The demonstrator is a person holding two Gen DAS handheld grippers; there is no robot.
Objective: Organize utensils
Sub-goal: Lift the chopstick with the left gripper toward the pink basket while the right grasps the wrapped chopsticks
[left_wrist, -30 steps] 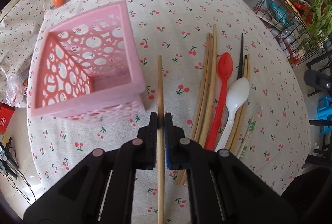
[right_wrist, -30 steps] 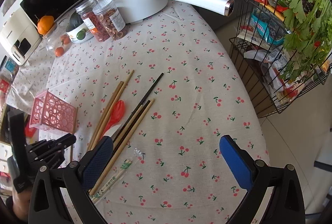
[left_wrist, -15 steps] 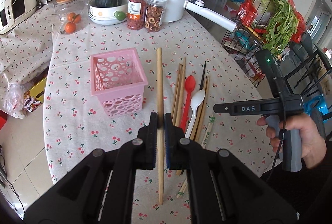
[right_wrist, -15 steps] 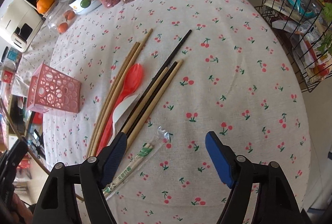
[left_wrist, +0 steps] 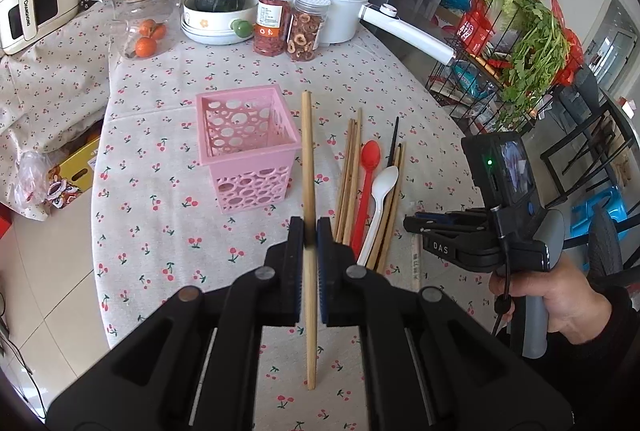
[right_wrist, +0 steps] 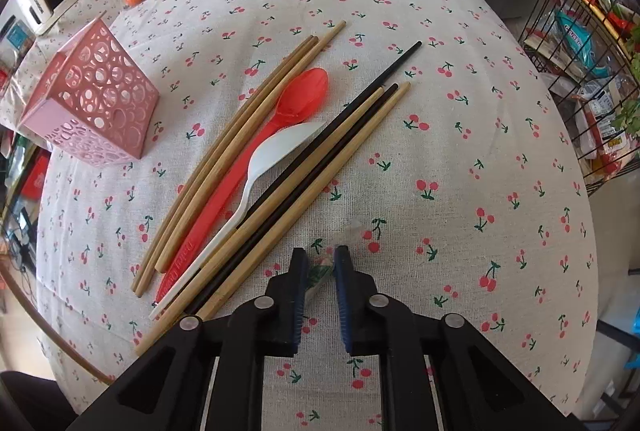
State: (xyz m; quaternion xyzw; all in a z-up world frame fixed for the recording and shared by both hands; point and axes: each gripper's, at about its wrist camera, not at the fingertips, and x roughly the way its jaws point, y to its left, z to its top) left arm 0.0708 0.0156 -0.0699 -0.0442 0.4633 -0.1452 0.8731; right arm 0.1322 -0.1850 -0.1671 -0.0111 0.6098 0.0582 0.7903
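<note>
The left gripper (left_wrist: 311,231) clamps a bamboo chopstick (left_wrist: 307,167), the pink basket (left_wrist: 248,147) just left of it. The right gripper (right_wrist: 321,263), its jaws just closing, pinches a wrapped chopstick pair (right_wrist: 320,271); loose chopsticks (right_wrist: 240,135) and spoons (right_wrist: 276,151) lie left.

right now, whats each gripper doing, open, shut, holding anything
Left gripper: shut on a bamboo chopstick, held off the table.
Right gripper: jaws have just been closing, now shut on the wrapped chopsticks.
</note>
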